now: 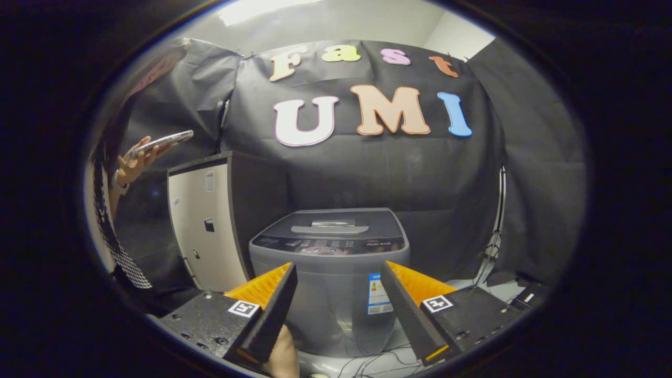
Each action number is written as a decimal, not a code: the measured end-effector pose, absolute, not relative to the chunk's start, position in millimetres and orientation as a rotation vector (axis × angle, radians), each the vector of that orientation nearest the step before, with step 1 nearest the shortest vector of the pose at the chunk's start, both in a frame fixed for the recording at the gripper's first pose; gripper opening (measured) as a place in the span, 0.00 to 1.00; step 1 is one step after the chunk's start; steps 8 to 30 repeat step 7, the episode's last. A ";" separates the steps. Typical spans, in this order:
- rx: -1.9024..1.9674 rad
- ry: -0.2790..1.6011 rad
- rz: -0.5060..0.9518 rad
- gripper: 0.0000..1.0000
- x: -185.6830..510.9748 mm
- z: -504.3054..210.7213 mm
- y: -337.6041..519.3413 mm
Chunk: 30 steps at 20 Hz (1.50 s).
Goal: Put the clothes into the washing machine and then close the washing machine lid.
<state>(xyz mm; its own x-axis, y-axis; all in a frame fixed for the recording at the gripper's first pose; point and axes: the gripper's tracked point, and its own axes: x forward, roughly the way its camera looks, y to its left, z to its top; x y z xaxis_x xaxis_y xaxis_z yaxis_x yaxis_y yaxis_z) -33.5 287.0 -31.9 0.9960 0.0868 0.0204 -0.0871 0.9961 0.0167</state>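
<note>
A grey top-loading washing machine [329, 273] stands straight ahead, beyond my fingers, with its dark lid [331, 223] lying flat and closed on top. A silver handle [329, 228] sits in the middle of the lid, and a control panel runs along its front edge. My gripper [338, 268] hangs in front of the machine's upper front, open wide, with nothing between its fingers. No clothes are in sight.
A tall white and dark cabinet [210, 231] stands just left of the machine. A person [118, 210] at the far left holds up a phone [160, 143]. A hand [283, 354] shows below the left finger. Cables [378, 362] lie on the floor by the machine's base.
</note>
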 end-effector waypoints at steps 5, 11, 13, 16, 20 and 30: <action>0.047 -0.013 0.076 0.97 -32.9 -32.0 285.6; 0.077 -0.011 0.068 0.97 -35.5 -34.3 281.6; 0.077 -0.011 0.068 0.97 -35.5 -34.3 281.6; 0.077 -0.011 0.068 0.97 -35.5 -34.3 281.6; 0.077 -0.011 0.068 0.97 -35.5 -34.3 281.6; 0.077 -0.011 0.068 0.97 -35.5 -34.3 281.6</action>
